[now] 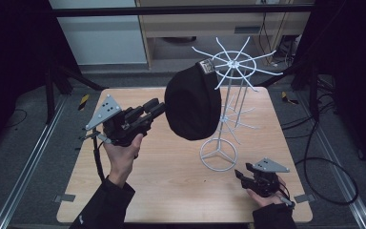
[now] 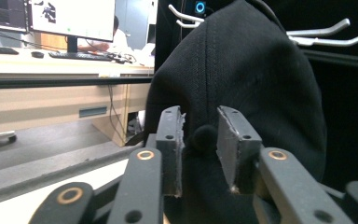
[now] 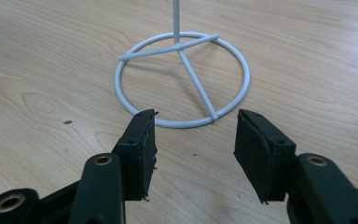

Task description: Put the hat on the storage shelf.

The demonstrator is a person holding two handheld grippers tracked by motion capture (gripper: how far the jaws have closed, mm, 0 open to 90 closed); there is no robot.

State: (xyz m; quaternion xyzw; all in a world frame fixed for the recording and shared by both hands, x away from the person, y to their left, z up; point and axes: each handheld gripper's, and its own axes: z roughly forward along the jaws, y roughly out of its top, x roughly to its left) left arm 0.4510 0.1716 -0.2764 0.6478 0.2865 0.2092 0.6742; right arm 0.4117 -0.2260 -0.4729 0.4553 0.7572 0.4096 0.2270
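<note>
My left gripper [image 1: 158,108] has its jaws parted around the top button of the black cap [image 1: 193,102], which hangs on the white wire rack [image 1: 228,95], while my right gripper [image 1: 240,175] rests wide open, empty, near the rack's ring base.

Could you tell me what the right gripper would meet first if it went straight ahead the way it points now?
Most likely the white wire ring base of the stand: it lies just ahead of the right gripper, whose jaws are open and empty; only bare table lies between.
</note>
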